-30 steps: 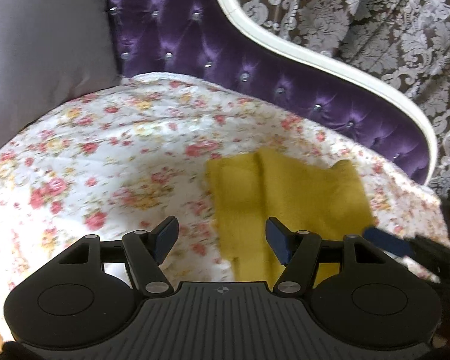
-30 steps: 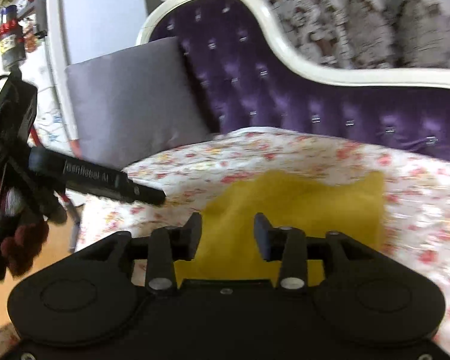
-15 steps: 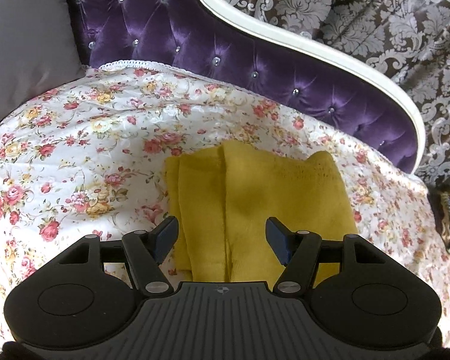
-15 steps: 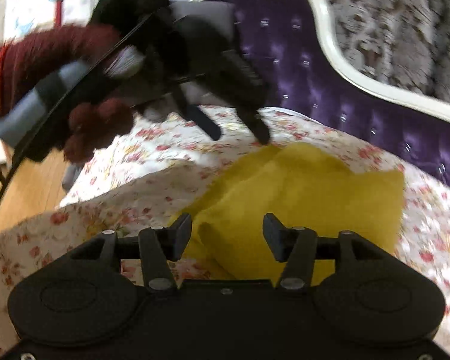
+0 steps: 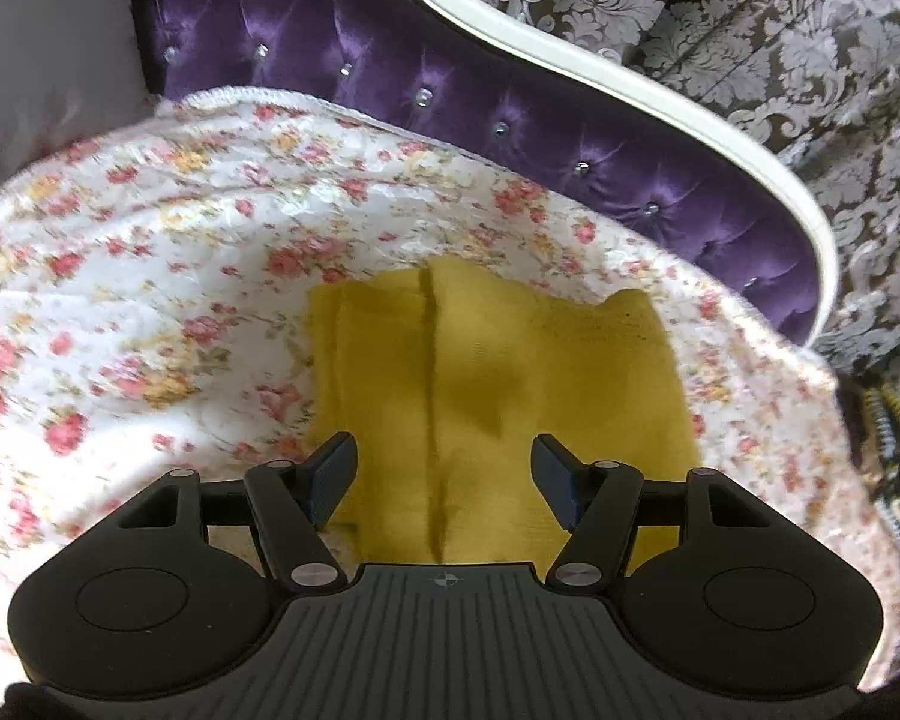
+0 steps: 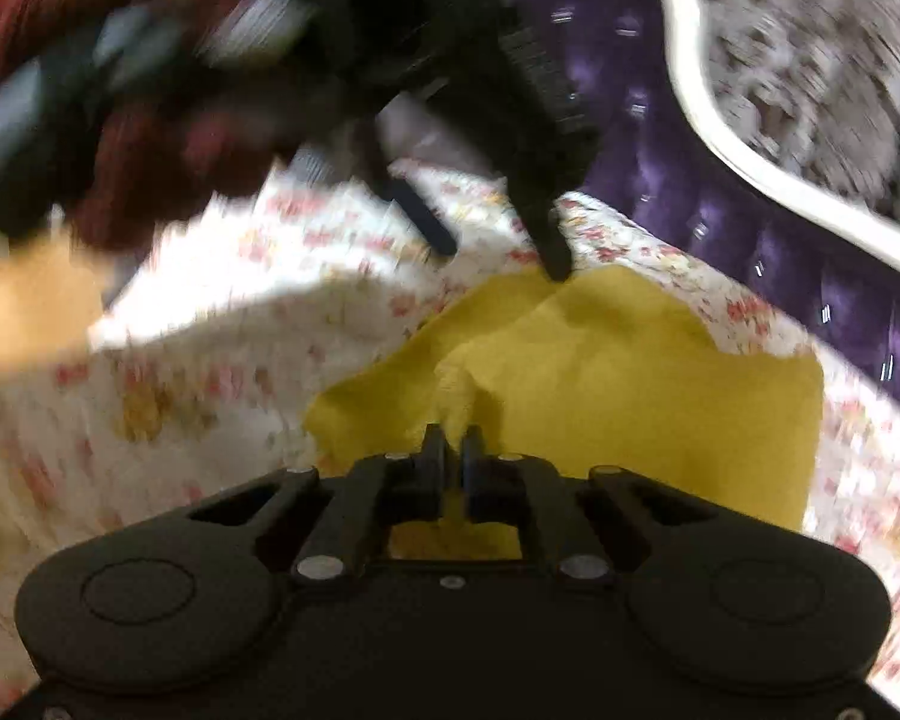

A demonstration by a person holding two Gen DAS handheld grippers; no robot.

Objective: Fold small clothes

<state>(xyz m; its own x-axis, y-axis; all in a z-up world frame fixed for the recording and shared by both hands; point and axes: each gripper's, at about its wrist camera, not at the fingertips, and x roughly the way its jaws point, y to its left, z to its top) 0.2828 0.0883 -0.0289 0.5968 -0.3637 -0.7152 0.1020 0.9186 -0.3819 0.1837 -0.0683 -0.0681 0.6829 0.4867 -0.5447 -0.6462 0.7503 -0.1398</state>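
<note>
A mustard-yellow cloth [image 5: 498,372] lies folded lengthwise on a floral bed cover [image 5: 150,300], with a fold ridge down its middle. My left gripper [image 5: 444,462] hovers open over the cloth's near end, with nothing between its fingers. In the right wrist view the yellow cloth [image 6: 630,372] bunches up where my right gripper [image 6: 455,444] is shut on its near edge. The left gripper [image 6: 492,246] shows there too, blurred, one fingertip at the cloth's far corner.
A purple tufted sofa back [image 5: 570,138] with a white rim [image 5: 630,78] curves behind the cover. At the far left stands a grey cushion [image 5: 42,48]. Patterned curtain [image 5: 780,30] hangs behind. A dark red sleeve [image 6: 120,138] and wooden floor [image 6: 24,300] are at the left.
The right gripper went from open to shut, pinching the cloth's near edge into a bunch. The left gripper came in from the left over the cloth and stayed open.
</note>
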